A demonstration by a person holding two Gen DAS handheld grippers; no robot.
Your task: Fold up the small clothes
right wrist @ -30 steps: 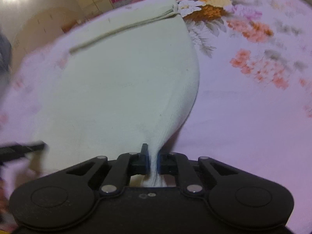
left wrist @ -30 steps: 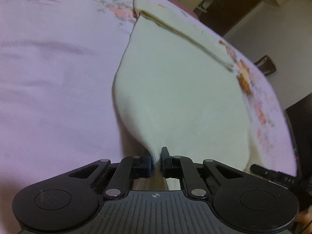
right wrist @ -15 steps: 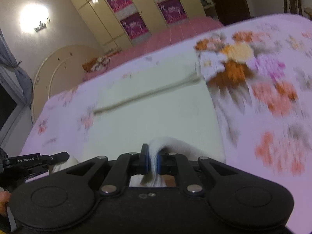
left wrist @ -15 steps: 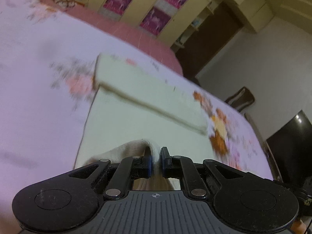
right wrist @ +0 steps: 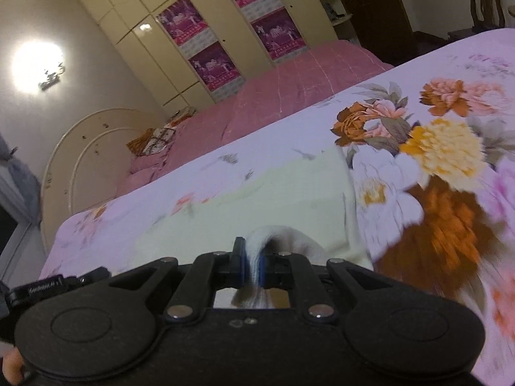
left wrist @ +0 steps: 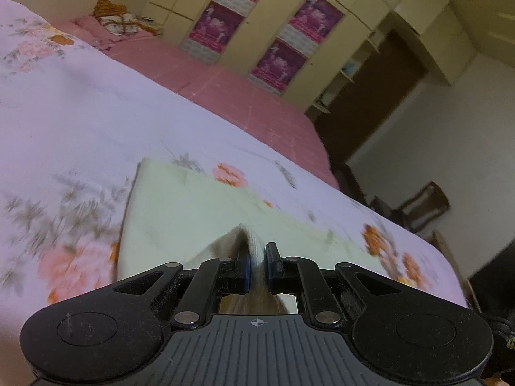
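Note:
A pale cream garment [left wrist: 180, 206] lies on the floral lilac bedsheet [left wrist: 64, 122]. My left gripper [left wrist: 256, 267] is shut on a bunched corner of it, carried over the flat part toward the far edge. In the right wrist view the same garment [right wrist: 257, 202] lies ahead, and my right gripper [right wrist: 252, 265] is shut on its other near corner. The cloth under both grippers is hidden by their bodies. The left gripper's body [right wrist: 48, 288] shows at the lower left of the right wrist view.
A pink bed [right wrist: 289, 87] with a patterned cushion [right wrist: 154, 136] lies beyond the sheet. Cream wardrobes with magenta posters [left wrist: 273, 32] line the back wall. A dark doorway [left wrist: 370, 103] and wooden chairs [left wrist: 421, 206] are at the right.
Both grippers have lifted the near corners and carried them forward over the garment toward its far edge. The views tilted up from the cloth to the room.

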